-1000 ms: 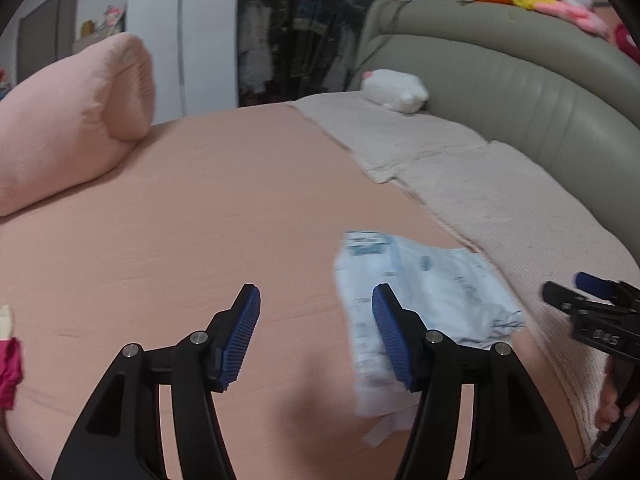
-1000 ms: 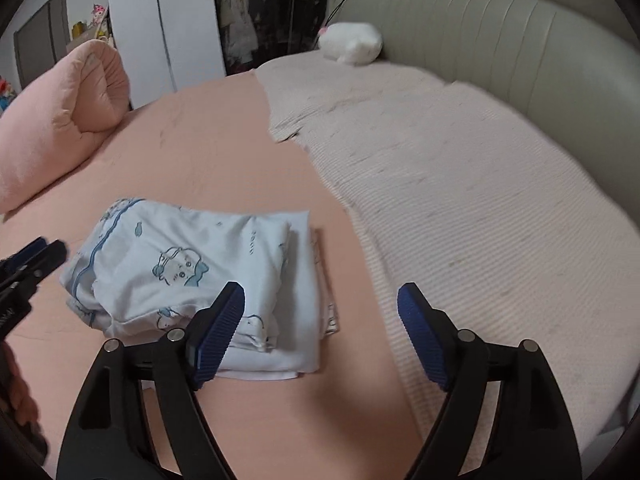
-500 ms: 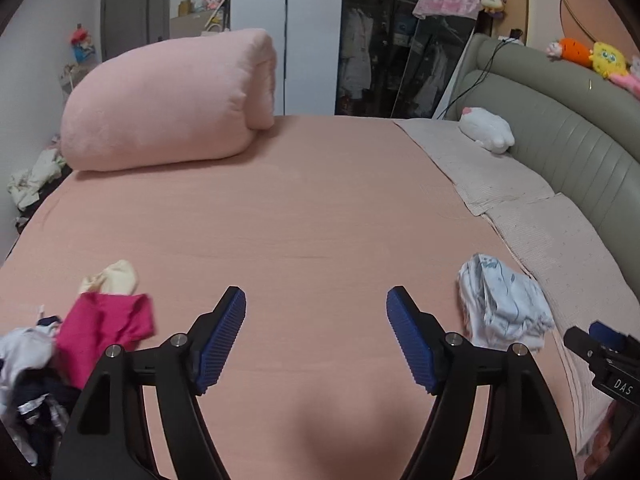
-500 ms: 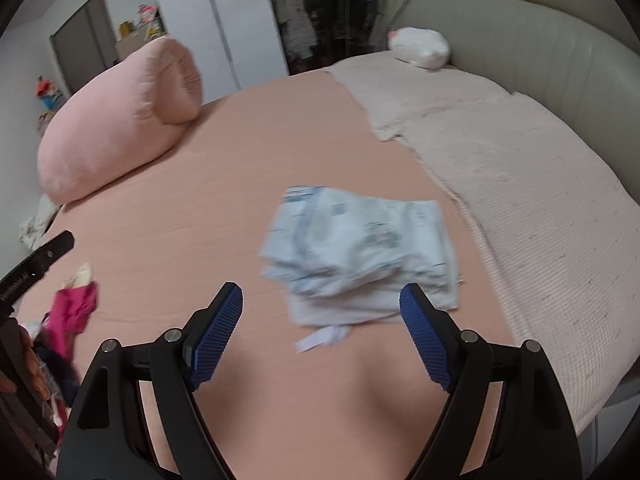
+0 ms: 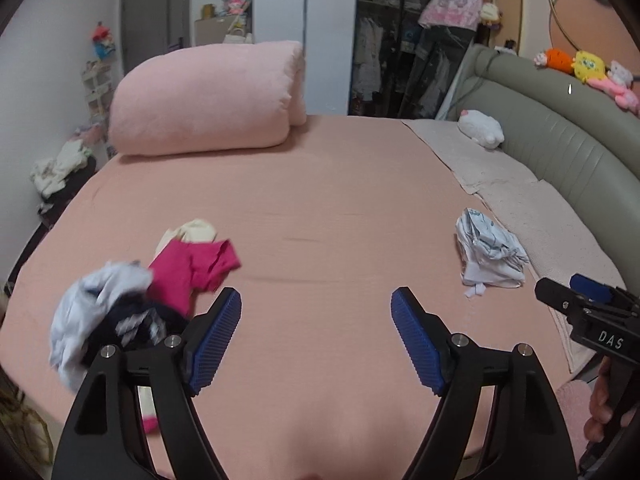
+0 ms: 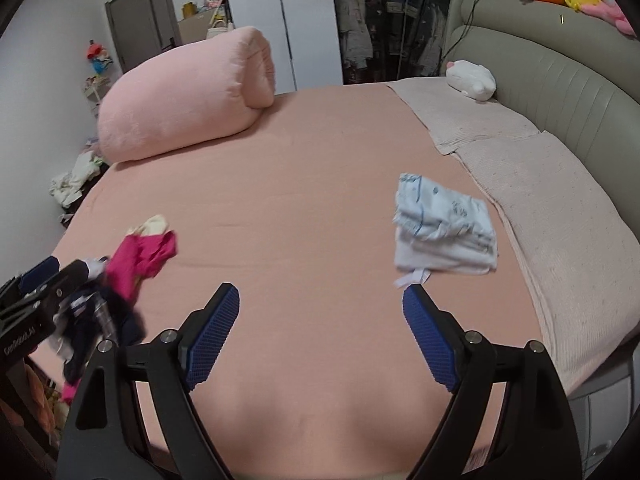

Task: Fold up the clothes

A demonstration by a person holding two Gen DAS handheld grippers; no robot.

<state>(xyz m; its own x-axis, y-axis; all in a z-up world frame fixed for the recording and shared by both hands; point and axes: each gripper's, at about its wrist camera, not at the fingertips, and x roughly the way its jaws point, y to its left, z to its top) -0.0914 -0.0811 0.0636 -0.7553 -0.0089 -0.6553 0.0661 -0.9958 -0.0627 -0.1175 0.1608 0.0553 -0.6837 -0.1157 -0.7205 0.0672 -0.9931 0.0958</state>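
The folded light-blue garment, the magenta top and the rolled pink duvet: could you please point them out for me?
folded light-blue garment point(image 6: 444, 232), right wrist view, top layer.
magenta top point(image 5: 188, 270), left wrist view, middle of body.
rolled pink duvet point(image 5: 200, 100), left wrist view, front face.

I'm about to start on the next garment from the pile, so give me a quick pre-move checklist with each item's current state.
1. Left gripper open and empty: ok.
2. Right gripper open and empty: ok.
3. Folded garment set aside by the beige cover, out of the working area: ok.
4. Bare sheet mid-bed to spread a garment on: ok.
5. Pile within the left gripper's reach, just left of its finger: ok.
6. Pink top free of the tangle: cannot tell; its lower edge overlaps the dark clothes.
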